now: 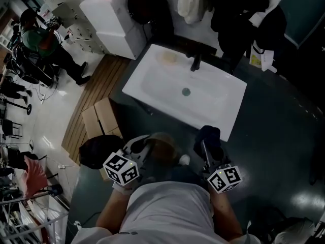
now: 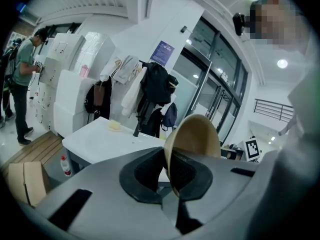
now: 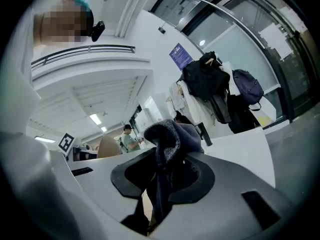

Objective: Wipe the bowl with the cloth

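The left gripper's [image 2: 167, 170] jaws are closed on the bowl's [image 2: 196, 138] rim. The right gripper's [image 3: 161, 178] jaws clamp the dark cloth [image 3: 172, 134], which bunches above them.

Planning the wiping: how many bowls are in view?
1: the bowl, clamped by its rim in the left gripper, held short of the sink. Others could be hidden.

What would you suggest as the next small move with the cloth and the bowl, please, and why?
Probably swing the right tongs leftward until the cloth meets the bowl. The left tongs are shut on the bowl's rim and the right tongs on the cloth, yet the head view shows bowl and cloth apart, in front of the sink, so wiping cannot start.
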`<state>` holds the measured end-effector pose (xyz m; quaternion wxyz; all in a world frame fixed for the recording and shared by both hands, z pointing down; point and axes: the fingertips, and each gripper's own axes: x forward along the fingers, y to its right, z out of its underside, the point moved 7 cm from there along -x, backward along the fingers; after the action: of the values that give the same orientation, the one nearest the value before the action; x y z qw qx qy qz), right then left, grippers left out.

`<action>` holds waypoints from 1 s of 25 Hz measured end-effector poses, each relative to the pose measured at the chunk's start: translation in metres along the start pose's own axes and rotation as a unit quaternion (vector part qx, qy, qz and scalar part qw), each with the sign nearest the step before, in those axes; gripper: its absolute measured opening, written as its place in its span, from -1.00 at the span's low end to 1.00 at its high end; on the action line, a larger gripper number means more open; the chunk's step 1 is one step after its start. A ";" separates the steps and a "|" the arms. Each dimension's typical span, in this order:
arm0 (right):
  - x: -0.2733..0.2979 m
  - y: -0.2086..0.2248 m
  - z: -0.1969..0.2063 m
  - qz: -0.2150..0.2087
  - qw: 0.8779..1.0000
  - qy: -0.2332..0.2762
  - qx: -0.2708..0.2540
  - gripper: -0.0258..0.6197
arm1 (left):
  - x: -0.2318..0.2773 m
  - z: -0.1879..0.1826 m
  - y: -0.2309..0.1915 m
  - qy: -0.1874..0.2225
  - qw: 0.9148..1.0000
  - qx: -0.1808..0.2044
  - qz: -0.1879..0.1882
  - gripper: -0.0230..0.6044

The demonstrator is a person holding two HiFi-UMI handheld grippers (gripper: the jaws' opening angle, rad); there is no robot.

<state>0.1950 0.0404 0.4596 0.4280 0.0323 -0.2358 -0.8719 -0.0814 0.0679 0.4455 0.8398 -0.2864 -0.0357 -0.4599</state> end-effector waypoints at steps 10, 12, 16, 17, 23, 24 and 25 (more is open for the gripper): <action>-0.003 0.051 -0.029 -0.002 1.000 0.001 0.004 -0.66 | 0.068 -0.012 0.025 -0.018 1.000 0.007 0.020 -0.86; -0.004 0.056 -0.032 -0.003 1.000 0.003 0.004 -0.66 | 0.079 -0.015 0.028 -0.019 0.999 0.009 0.024 -0.86; -0.007 0.061 -0.039 0.001 1.000 0.008 0.004 -0.66 | 0.090 -0.018 0.033 -0.022 0.999 0.009 0.032 -0.86; -0.008 0.062 -0.041 0.002 1.000 0.009 0.003 -0.66 | 0.092 -0.018 0.034 -0.023 0.999 0.009 0.033 -0.86; -0.009 0.065 -0.047 -0.003 1.000 0.010 -0.010 -0.66 | 0.107 -0.018 0.035 -0.027 0.999 0.003 0.041 -0.86; -0.008 0.064 -0.048 -0.005 1.000 0.011 -0.014 -0.66 | 0.108 -0.019 0.034 -0.027 0.999 0.003 0.041 -0.86; -0.008 0.062 -0.050 -0.008 1.000 0.012 -0.017 -0.66 | 0.110 -0.020 0.034 -0.027 0.999 0.002 0.041 -0.86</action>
<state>0.2580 -0.0049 0.4416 0.4246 0.0377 -0.2158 -0.8785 0.0043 -0.0110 0.4494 0.8573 -0.2980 -0.0481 -0.4170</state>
